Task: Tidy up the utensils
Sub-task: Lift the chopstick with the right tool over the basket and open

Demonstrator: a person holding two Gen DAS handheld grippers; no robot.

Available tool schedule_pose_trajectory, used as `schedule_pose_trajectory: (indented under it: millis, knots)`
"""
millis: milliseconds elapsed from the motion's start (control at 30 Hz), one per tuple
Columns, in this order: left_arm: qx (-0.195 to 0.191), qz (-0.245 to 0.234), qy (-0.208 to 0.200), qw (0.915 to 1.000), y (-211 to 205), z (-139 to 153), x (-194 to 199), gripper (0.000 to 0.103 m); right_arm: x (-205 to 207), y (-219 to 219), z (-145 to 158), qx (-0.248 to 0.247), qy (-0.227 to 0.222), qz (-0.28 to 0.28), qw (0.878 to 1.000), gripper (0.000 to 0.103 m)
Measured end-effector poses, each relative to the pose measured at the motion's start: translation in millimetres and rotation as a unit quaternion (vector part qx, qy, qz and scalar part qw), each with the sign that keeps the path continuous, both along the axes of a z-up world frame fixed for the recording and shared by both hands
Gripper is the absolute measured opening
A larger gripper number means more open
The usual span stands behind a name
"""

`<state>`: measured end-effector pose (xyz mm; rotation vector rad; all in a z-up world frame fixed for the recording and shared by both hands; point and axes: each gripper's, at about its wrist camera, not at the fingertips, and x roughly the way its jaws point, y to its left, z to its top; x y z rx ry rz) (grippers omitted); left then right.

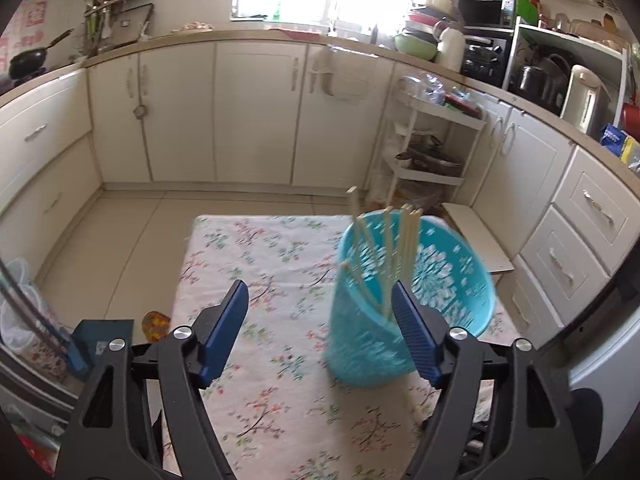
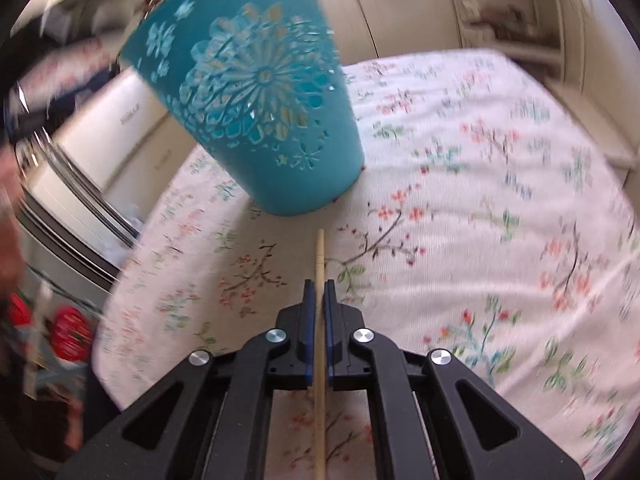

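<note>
A teal plastic basket with cut-out flower patterns stands on the floral tablecloth and holds several pale wooden chopsticks leaning upright. My left gripper is open and empty, its right finger just in front of the basket's near wall. In the right wrist view the basket looks tilted, just ahead of my right gripper. My right gripper is shut on one wooden chopstick, whose tip points toward the basket's base. Part of a chopstick also shows below the basket in the left wrist view.
The table stands in a kitchen with cream cabinets all round. A white shelf trolley stands beyond the table's far right corner. A white appliance is close to the table's left side in the right wrist view.
</note>
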<state>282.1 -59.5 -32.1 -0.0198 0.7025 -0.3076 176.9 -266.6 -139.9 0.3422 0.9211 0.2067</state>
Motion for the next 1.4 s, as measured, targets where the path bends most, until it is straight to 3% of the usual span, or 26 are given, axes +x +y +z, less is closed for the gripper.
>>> schedule_pose_trajectory:
  millis: [233,400,533,700,833,1067,1233,1400]
  knots:
    - [-0.005,0.023,0.061,0.9978,25,-44,-8,0.075,-22,-16,22,0.103,-0.028,0.0,0.994,0.005]
    - [-0.005,0.027,0.081,0.9964,35,-63,-13,0.075,-38,-32,65,0.144,-0.099,0.002,0.985,0.005]
    - [-0.007,0.028,0.093,0.9953,41,-73,-15,0.075,-41,-43,117,0.169,-0.169,0.003,0.971,0.005]
    - [-0.011,0.027,0.101,0.9944,40,-76,-17,0.075,-17,-46,193,0.174,-0.269,0.009,0.947,0.005]
    - [-0.006,0.022,0.097,0.995,34,-73,-23,0.075,13,-32,227,0.14,-0.328,-0.007,0.934,0.005]
    - [0.027,0.028,0.075,0.9964,22,-61,-39,0.084,72,3,201,0.029,-0.349,-0.084,0.933,0.005]
    - [0.05,0.043,0.056,0.9962,22,-55,-48,0.093,88,23,157,-0.029,-0.315,-0.078,0.945,0.005]
    - [0.057,0.051,0.049,0.9959,23,-52,-52,0.095,77,26,136,-0.051,-0.292,-0.066,0.953,0.005]
